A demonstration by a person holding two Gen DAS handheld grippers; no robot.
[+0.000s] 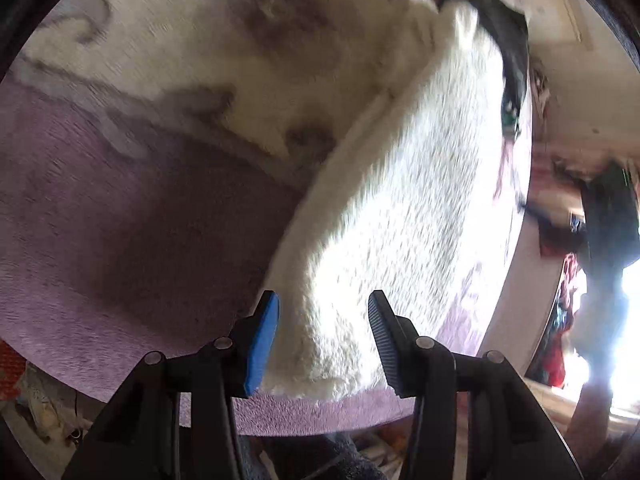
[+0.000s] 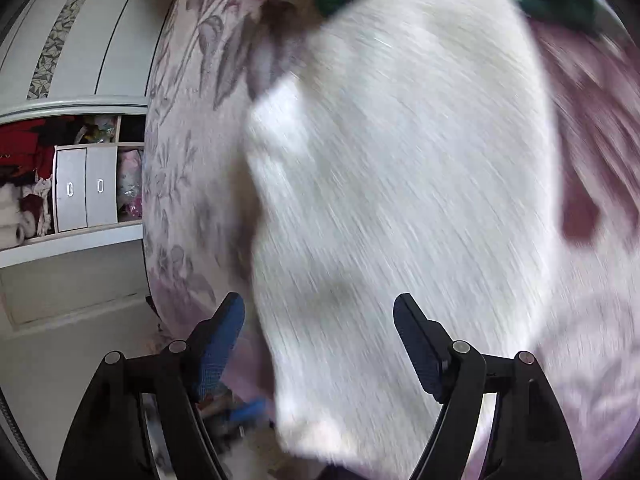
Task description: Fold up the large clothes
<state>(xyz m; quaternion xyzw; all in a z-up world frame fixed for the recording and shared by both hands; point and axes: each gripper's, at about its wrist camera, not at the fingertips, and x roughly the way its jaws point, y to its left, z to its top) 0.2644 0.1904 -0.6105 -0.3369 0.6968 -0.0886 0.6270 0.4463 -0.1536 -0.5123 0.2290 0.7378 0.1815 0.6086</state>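
My left gripper (image 1: 323, 336): fingers part-open, corner of white fleece garment (image 1: 400, 208) lying between them, pads not pressing. My right gripper (image 2: 320, 344): fingers wide, nothing held, view streaked with blur. White fleece garment (image 2: 400, 200) spread flat on bed, over mauve floral blanket (image 1: 120, 220) with cream band and grey leaf print. Dark clothes (image 1: 504, 36) heaped at garment's far end. Beside bed: white wardrobe (image 2: 80, 40), open shelves stuffed with red and pale clothes, two small drawers (image 2: 86, 188).
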